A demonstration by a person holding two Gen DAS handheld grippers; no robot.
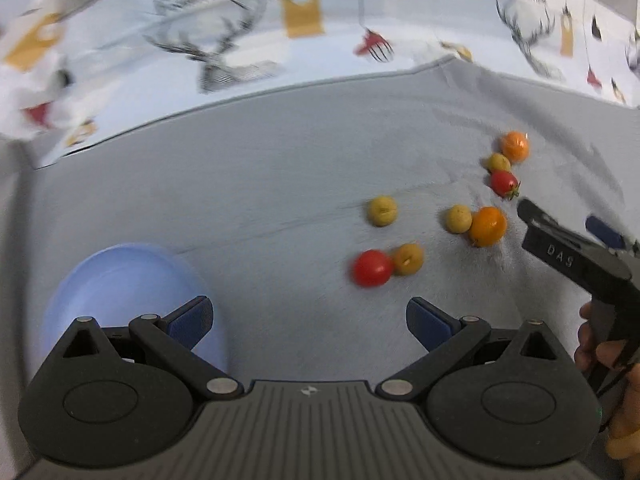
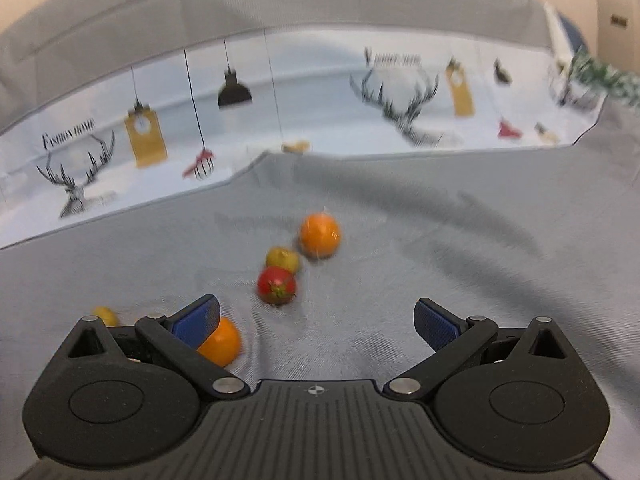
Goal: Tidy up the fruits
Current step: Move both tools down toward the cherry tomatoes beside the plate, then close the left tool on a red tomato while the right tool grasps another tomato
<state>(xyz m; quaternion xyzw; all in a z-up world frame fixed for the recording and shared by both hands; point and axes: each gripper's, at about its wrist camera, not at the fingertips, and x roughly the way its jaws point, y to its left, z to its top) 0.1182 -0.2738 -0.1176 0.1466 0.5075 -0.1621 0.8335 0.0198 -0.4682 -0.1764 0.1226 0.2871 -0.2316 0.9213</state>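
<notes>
Surface: grey cloth [image 1: 248,184] over the table, printed deer-and-lamp backdrop [image 1: 224,52] behind.
Blue bowl [image 1: 120,292]: low, just left of the left gripper [image 1: 308,320], nothing visible in it.
Left gripper: jaws spread wide, nothing held.
Red tomato [image 1: 372,268]: ahead, slightly right of those jaws, touching a yellow fruit [image 1: 408,258].
Right gripper [image 2: 316,320]: jaws apart, nothing between them; a stemmed tomato [image 2: 277,286] ahead, an orange [image 2: 222,340] by its left finger.
Handling: probably light, round, prone to rolling, easily bruised; pinch gently across the middle.
</notes>
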